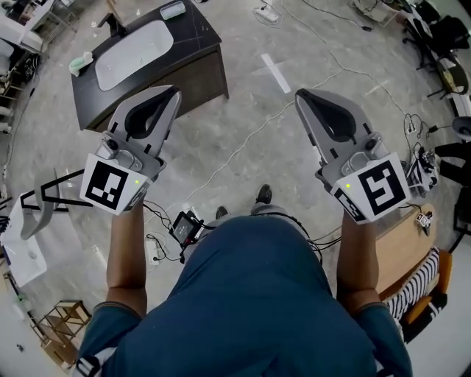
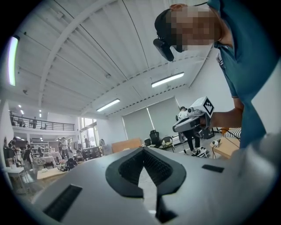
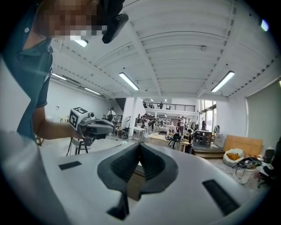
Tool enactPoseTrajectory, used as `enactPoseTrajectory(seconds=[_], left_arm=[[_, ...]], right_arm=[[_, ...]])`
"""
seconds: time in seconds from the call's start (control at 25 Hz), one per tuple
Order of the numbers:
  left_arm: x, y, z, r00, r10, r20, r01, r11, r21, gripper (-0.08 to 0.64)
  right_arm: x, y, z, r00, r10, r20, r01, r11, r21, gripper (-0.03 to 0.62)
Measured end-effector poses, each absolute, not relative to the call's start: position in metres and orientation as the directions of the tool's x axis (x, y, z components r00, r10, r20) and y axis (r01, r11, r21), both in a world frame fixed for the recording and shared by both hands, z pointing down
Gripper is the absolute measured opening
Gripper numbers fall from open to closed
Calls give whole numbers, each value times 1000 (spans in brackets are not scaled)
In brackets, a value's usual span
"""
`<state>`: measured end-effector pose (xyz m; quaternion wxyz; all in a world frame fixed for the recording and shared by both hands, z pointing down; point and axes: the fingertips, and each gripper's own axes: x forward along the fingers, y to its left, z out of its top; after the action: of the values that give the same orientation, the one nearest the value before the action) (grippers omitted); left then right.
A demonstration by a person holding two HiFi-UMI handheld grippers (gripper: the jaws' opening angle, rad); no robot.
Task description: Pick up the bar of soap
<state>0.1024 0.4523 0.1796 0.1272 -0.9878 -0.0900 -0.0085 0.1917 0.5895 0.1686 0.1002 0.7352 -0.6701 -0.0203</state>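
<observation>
— Spotted the bar of soap?
— Hard to say which. Two candidates on the dark counter around the white basin: a pale green lump at the left corner, a pale green slab at the far right corner. Too small to tell soap from dish or sponge.
— And relative to the left gripper?
— Both well apart from it. Lump up and to the left of the tips, beyond the basin. Slab almost straight above the tips in the head view, across the whole counter top. Tips themselves overlapping the cabinet's front face in that view, held level, touching nothing.
— Jaws?
— Closed tip to tip, nothing between the ribbed pads.
— Right gripper?
— Same: pressed together, empty. Out over grey floor, to the right of the counter, even farther from either green piece.
</observation>
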Motion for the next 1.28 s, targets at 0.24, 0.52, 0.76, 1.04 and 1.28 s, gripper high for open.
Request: enactPoseTrajectory(seconds=[0.24,0.52,0.76,1.04,1.28], left_arm=[[155,472,172,990,139,16,138,-953,-270,2],[185,479,180,994,105,35,110,-957,-270,2],[197,448,181,996,88,31,93,-959,-268,2],[211,398,168,996,92,-7,87,-959,-268,2],[223,355,172,995,101,-18,93,-961,-261,2]], right_arm=[[244,598,166,36,-995,88,-984,-20,177,15],[280,594,175,-7,-997,77,-986,20,167,15],[296,565,181,-13,-996,88,-986,28,164,15],[310,514,172,-9,-996,93,-982,26,185,15],[320,466,171,-10,-996,93,-979,29,200,15]])
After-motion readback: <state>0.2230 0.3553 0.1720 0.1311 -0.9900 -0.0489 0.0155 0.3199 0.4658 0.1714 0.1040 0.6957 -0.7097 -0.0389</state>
